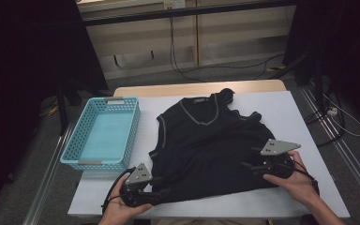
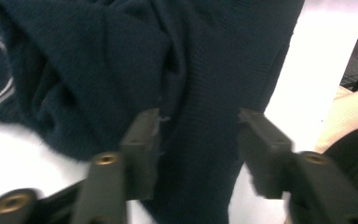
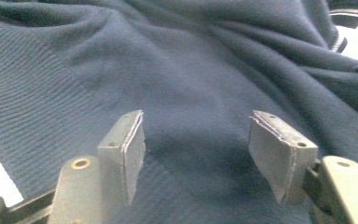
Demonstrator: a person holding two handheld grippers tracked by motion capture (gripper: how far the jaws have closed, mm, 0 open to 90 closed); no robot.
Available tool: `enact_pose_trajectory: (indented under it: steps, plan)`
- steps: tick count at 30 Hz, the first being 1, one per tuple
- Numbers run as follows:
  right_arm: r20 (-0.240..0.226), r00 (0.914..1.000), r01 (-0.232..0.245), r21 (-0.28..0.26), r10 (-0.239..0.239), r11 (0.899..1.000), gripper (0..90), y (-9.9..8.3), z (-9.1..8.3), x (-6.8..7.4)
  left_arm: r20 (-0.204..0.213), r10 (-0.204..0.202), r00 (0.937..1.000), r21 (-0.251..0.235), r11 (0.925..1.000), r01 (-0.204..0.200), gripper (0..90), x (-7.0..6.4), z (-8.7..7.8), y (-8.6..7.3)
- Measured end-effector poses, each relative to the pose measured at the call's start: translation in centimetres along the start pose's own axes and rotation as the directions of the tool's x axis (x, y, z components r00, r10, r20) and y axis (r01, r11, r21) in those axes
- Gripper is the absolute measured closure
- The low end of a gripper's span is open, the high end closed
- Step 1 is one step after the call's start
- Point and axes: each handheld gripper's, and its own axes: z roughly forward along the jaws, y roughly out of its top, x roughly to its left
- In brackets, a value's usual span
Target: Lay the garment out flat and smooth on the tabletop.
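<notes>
A dark navy sleeveless knit vest [image 1: 206, 140] with grey trim at its V-neck lies spread on the white table [image 1: 290, 112], neck towards the far side. My left gripper [image 1: 163, 188] is at the vest's near left hem corner. In the left gripper view the left gripper [image 2: 198, 119] is open, its jaws astride a band of the vest's hem [image 2: 205, 56]. My right gripper [image 1: 248, 158] hovers over the vest's right side. It is open [image 3: 196, 119], with ribbed fabric [image 3: 168, 60] lying flat beneath the jaws.
A light blue plastic basket [image 1: 75, 140] stands at the table's left edge, with nothing in it. Bare white table surface runs along the right of the vest and in a narrow strip at the near edge. Cables lie on the floor beyond the table.
</notes>
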Motion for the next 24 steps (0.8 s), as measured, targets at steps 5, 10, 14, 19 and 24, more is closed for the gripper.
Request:
enact_pose_trajectory:
  steps: [5, 10, 14, 19, 24]
  plan:
    - [-0.035, 0.9993, 0.015, 0.018, -0.014, 1.000, 30.5, 0.3, 0.3, 0.8, -0.024, -0.008, 0.9997, 0.011, 0.9999, 0.008, 26.8, -0.4, 1.1, 0.6]
    - [-0.080, 0.9949, 0.067, 0.070, -0.062, 0.995, 24.5, 0.4, 0.8, 2.1, -0.034, 0.020, 0.9992, 0.039, 0.9991, -0.018, 17.2, -0.7, 2.2, 1.0]
    - [-0.105, 0.9908, 0.094, 0.088, -0.085, 0.992, 21.1, 0.2, 0.8, 3.2, -0.042, 0.038, 0.9984, 0.053, 0.9980, -0.036, 15.8, -0.7, 2.5, 1.0]
    - [-0.166, 0.9786, 0.137, 0.087, -0.121, 0.987, 17.4, -0.3, 0.2, 4.8, -0.038, 0.053, 0.9979, 0.037, 0.9980, -0.052, 14.4, -0.8, 2.7, 1.0]
    - [-0.225, 0.9611, 0.194, 0.138, -0.160, 0.971, 20.7, -0.7, 1.1, 5.7, -0.042, 0.056, 0.9975, 0.043, 0.9976, -0.055, 7.9, -1.6, 3.7, 1.7]
